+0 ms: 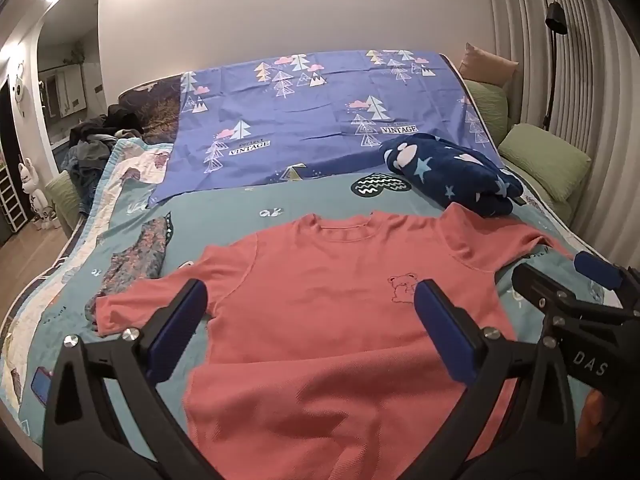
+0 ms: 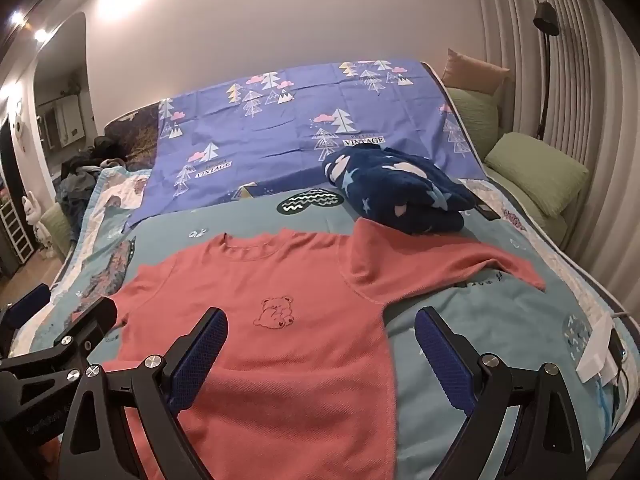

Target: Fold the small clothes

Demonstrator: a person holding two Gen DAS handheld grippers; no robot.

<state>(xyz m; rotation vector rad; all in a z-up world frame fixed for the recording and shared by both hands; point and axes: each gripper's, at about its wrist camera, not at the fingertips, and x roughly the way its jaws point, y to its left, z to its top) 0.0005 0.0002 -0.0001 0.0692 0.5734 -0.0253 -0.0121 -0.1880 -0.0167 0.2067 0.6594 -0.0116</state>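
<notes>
A small coral-pink long-sleeved shirt (image 1: 340,312) with a bear outline on its chest lies flat, front up, on the teal bed cover (image 1: 224,216), neck toward the far side. It also shows in the right wrist view (image 2: 288,320), its right sleeve (image 2: 448,264) stretched out to the right. My left gripper (image 1: 312,304) is open and empty above the shirt's lower left part. My right gripper (image 2: 320,332) is open and empty above the shirt's lower right side edge. Each gripper shows at the edge of the other's view.
A folded navy star-print fleece (image 2: 396,192) lies beyond the right sleeve. A patterned grey garment (image 1: 136,260) lies left of the shirt. A purple tree-print sheet (image 1: 320,120) covers the far bed. Green pillows (image 2: 536,172) sit at right, a white plug block (image 2: 600,352) near the right edge.
</notes>
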